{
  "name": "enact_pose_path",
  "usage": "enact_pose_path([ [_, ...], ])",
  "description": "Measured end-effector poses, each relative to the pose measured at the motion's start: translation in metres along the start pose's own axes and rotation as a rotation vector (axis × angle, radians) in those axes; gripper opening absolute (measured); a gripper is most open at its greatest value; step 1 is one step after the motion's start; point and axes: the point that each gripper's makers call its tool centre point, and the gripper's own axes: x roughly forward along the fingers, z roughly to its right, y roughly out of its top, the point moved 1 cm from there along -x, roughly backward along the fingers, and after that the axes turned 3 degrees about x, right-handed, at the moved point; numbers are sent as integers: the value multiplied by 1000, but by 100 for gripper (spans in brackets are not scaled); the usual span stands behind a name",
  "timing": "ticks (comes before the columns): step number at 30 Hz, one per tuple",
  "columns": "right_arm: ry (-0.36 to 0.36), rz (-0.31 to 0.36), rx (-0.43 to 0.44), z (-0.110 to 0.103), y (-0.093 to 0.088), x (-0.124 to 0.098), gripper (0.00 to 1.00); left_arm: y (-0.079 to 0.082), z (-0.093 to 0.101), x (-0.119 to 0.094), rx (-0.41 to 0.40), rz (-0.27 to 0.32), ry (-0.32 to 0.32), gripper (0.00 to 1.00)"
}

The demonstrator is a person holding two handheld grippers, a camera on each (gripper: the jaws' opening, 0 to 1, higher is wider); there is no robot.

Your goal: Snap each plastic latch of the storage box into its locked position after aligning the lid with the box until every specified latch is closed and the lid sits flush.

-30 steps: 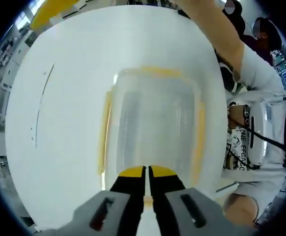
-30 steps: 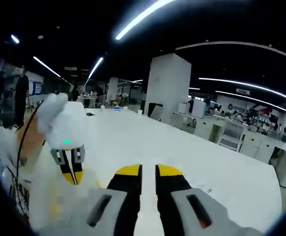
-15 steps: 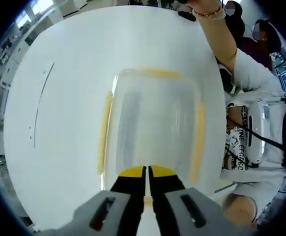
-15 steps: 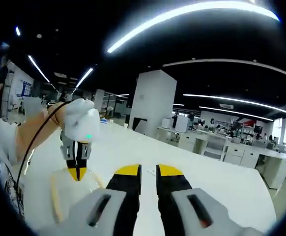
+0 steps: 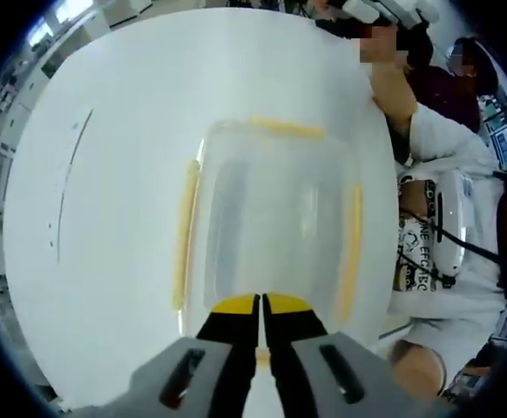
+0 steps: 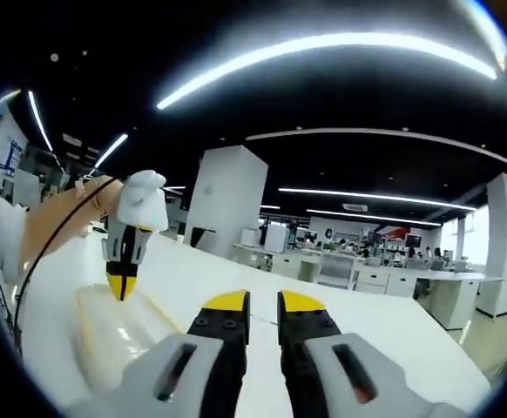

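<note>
A clear storage box with its lid on lies on the white table below my left gripper. Yellow latches run along its left side, its right side and its far end. The left gripper's yellow-tipped jaws stand shut over the box's near end, with nothing seen between them. In the right gripper view the same box lies low at the left. The left gripper points down at it there, held by a hand. My right gripper is shut, raised off the table and aimed across the room.
A person in a white printed shirt stands at the table's right edge, one arm reaching over the far corner. The table top stretches wide to the left of the box. Desks, a white pillar and ceiling lights lie beyond.
The right gripper has swung upward and away, so its view has shifted toward the room. The arm has drawn back toward the far corner. The left gripper has stayed shut over the box's near end.
</note>
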Motion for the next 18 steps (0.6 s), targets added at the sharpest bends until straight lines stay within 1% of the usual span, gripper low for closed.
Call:
enact_pose_path([
  [2, -17, 19, -5, 3, 1, -4, 11, 1, 0, 0, 14, -4, 5, 3],
  [3, -51, 53, -3, 9, 4, -10, 11, 1, 0, 0, 24, -8, 7, 3],
  [4, -75, 72, -9, 13, 4, -15, 11, 2, 0, 0, 28, -12, 7, 3],
  [5, -81, 76, -10, 13, 2, -18, 11, 3, 0, 0, 30, -14, 7, 3],
  [7, -118, 119, -23, 21, -1, -25, 11, 3, 1, 1, 34, -13, 5, 3],
  [8, -125, 127, -30, 23, -1, -25, 11, 3, 1, 1, 35, -11, 6, 3],
  [9, -181, 112, -17, 35, -7, -25, 11, 3, 1, 0, 39, 3, 11, 3],
  [11, -188, 107, -26, 42, -8, -24, 11, 4, 3, 0, 64, 38, 19, 4],
  [13, -198, 104, -30, 43, -9, -24, 11, 4, 5, -1, 90, 71, 25, 6],
  [15, -200, 109, -20, 44, -9, -24, 11, 5, 5, -2, 137, 103, 46, 8],
  [18, -188, 115, -24, 41, -8, -22, 11, 5, 6, -3, 200, 127, 87, 8],
])
